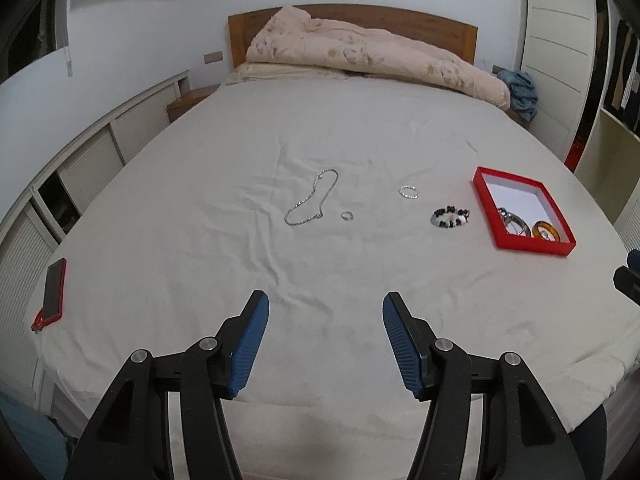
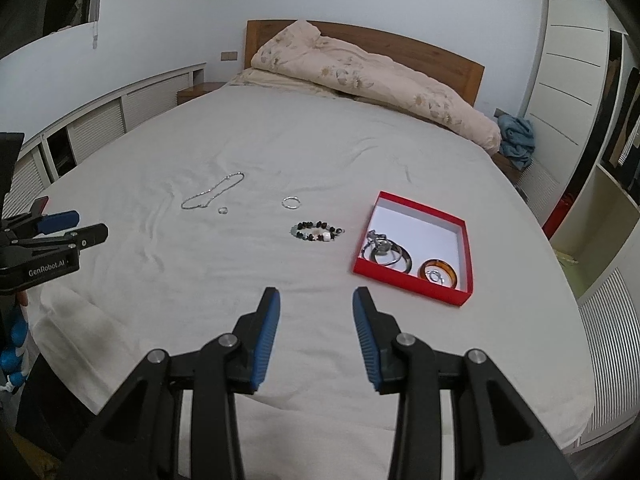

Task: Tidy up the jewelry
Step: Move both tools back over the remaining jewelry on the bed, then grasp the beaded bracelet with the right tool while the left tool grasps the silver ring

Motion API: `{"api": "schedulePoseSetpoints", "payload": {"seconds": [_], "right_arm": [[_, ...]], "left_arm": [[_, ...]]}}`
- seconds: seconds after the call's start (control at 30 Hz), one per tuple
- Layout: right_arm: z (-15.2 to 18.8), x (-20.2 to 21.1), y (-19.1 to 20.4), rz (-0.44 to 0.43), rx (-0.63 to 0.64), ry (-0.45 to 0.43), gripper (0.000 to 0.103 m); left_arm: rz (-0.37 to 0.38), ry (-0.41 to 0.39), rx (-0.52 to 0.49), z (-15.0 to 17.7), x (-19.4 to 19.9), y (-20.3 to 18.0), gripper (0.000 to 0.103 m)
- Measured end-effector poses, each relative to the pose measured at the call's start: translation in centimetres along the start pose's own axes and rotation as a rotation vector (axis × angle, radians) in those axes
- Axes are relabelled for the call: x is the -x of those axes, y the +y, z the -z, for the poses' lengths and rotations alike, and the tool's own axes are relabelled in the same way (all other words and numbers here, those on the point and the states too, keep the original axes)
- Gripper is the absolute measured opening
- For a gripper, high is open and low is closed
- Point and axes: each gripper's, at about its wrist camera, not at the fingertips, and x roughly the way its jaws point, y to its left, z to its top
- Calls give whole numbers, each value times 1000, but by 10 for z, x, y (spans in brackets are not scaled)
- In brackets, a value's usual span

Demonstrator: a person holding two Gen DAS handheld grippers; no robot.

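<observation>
Far left in the left wrist view lies a phone in a red case (image 1: 55, 291), which I leave alone. Mid-frame sits the silver chain necklace (image 1: 311, 199), looped loosely on the white bed sheet (image 1: 200, 184), with the small ring (image 1: 347, 215) just beside its right end. Further right come the thin bangle (image 1: 409, 192) and the beaded bracelet (image 1: 451, 217), then the red box (image 1: 556, 247) at right, already holding a metal piece and an amber bangle (image 1: 545, 230).

My left gripper (image 1: 325, 312) hangs released over bare sheet at lower centre, nothing between its blue pads. My right gripper (image 2: 316, 308) is likewise released and empty, its gap narrower, the box to its upper right.

I judge the bracelet the nearest pick for the right side: I would come down over one arc of it, straddle the beads, pinch lightly so the sheet does not bunch, and lift clear before swinging to the box's bare white floor
</observation>
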Motion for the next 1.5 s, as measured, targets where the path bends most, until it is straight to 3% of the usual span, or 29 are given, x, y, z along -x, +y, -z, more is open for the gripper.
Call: {"api": "schedulePoseSetpoints", "payload": {"seconds": [0.17, 0.37, 0.8, 1.0, 1.07, 1.3, 1.5], "right_arm": [[-1, -8, 3, -30, -5, 0, 36], [2, -28, 1, -126, -60, 8, 36], [0, -129, 6, -225, -111, 118, 36], [-6, -188, 5, -231, -144, 169, 39], [-8, -206, 3, -232, -164, 179, 53], [-13, -275, -12, -218, -238, 229, 53], [-25, -310, -17, -197, -243, 208, 54]], "left_arm": [[-3, 11, 18, 0, -8, 7, 63], [12, 42, 73, 1, -28, 21, 64], [36, 120, 127, -3, -108, 37, 63], [86, 131, 125, -23, -153, 24, 63], [98, 131, 116, -32, -170, 16, 63], [123, 150, 79, -59, -236, -7, 54], [132, 139, 44, -70, -263, -15, 48]]}}
